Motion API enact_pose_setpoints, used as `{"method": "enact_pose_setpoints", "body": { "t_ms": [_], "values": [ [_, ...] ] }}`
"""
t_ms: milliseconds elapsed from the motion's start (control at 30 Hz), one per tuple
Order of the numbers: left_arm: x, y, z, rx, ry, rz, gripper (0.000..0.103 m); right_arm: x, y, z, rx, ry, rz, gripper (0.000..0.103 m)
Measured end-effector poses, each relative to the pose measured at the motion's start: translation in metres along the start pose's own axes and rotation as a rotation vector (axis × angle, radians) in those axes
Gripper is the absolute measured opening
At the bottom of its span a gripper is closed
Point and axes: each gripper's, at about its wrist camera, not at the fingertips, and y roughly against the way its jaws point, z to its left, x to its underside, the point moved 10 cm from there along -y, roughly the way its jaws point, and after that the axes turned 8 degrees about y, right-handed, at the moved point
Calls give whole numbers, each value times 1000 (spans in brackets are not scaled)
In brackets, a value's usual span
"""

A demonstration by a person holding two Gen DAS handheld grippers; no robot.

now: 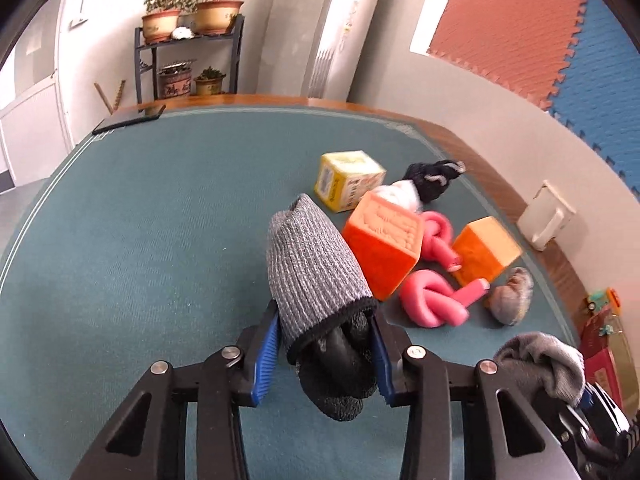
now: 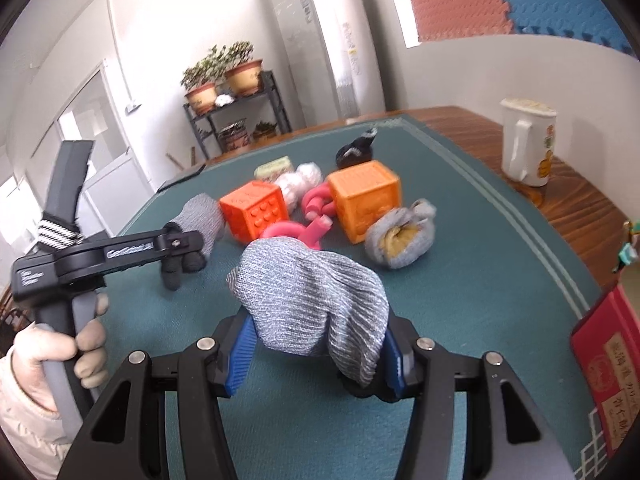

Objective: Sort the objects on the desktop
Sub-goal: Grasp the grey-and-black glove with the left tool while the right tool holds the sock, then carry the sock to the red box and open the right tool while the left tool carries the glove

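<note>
Left gripper (image 1: 324, 354): blue pads pinching a grey knit glove with black fingertips (image 1: 316, 280) near the cuff, cuff end sticking out over the green mat (image 1: 140, 220), black fingers drooping toward the camera. In the right wrist view the same gripper (image 2: 182, 250) sits at left, held by a person's hand (image 2: 86, 344), glove (image 2: 198, 220) touching the mat just beside the cubes.

Middle of the mat, a cluster: yellow box (image 1: 348, 180) at the back, red-orange cube (image 1: 380, 246) touching the glove's side, white sock ball (image 1: 402, 194) and black sock (image 1: 434, 178) behind it, two pink foam knots (image 1: 434, 298) between and in front of the cubes, lighter orange cube (image 1: 486, 250) right of them, grey sock ball (image 1: 512, 294) at its near right corner.

Right gripper (image 2: 320, 354): pads clamped on a second grey knit glove (image 2: 316, 300), bunched up, lifted off the mat near the front edge.

Far right, off the mat: white mug (image 2: 528, 140) on the wooden table (image 2: 580, 208), red box (image 2: 608, 364) at the near edge.
</note>
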Motion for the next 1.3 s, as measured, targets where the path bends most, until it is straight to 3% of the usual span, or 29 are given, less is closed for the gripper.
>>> {"method": "enact_pose_setpoints", "body": {
  "t_ms": [400, 633, 933, 1067, 1300],
  "values": [
    [3, 59, -45, 155, -67, -47, 42, -1, 73, -50, 159, -138, -123, 58],
    [15, 87, -82, 245, -137, -53, 42, 1, 142, -95, 363, -163, -207, 58],
    [43, 105, -125, 326, -201, -9, 42, 27, 218, -158, 571, -255, -248, 60],
    [57, 115, -158, 359, -251, 5, 42, 43, 233, -181, 607, -298, -244, 61],
    [94, 122, -236, 451, -360, 60, 42, 62, 247, -206, 630, -323, -235, 74]
  ]
}}
